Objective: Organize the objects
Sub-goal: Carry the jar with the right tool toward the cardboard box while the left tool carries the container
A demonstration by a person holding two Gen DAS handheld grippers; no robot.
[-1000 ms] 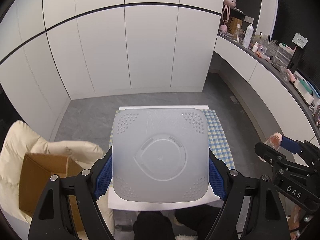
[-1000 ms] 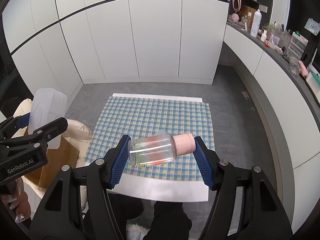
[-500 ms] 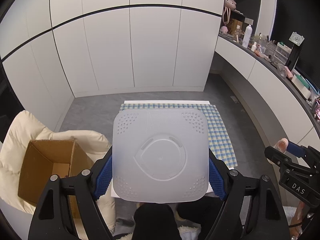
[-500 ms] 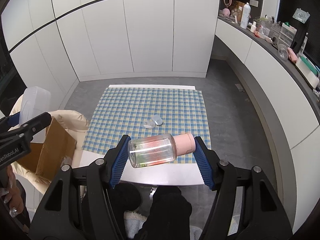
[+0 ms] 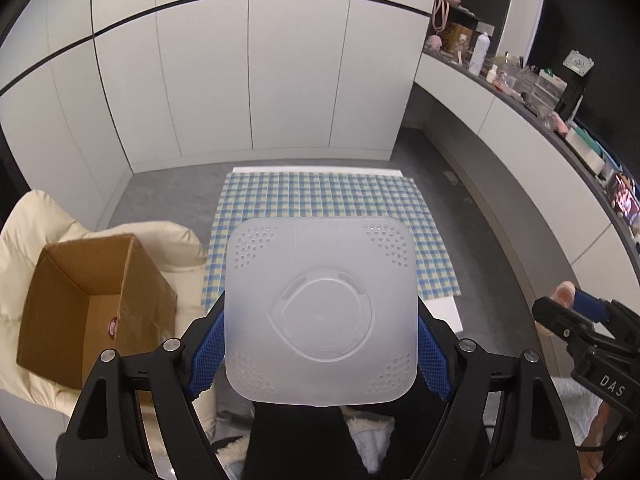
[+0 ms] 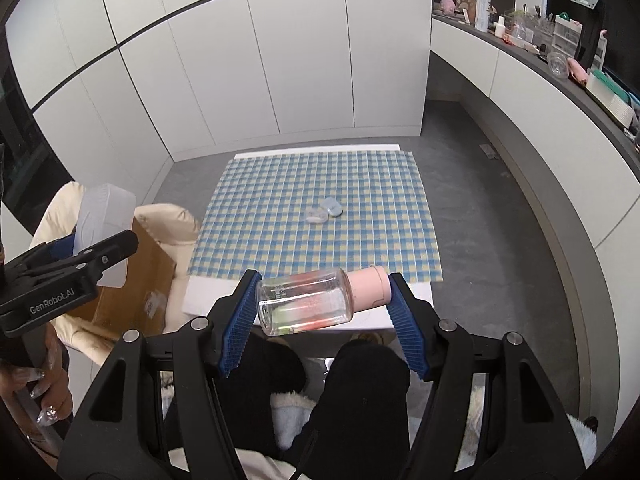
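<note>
We've got a cloth (image 6: 320, 216) on the table (image 6: 208, 296), two small cases (image 6: 325, 211) mid-cloth. Box (image 5: 80, 300) sits left of table, on a cushion (image 5: 24, 236). Counter (image 6: 532, 56) w/ clutter far right.

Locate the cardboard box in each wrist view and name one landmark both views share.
Left wrist: the cardboard box sits open at lower left on a cream cushion, left of the checked cloth.
Right wrist: the box is at left, partly hidden behind the left gripper.
Shared landmark: the checked cloth.
</note>
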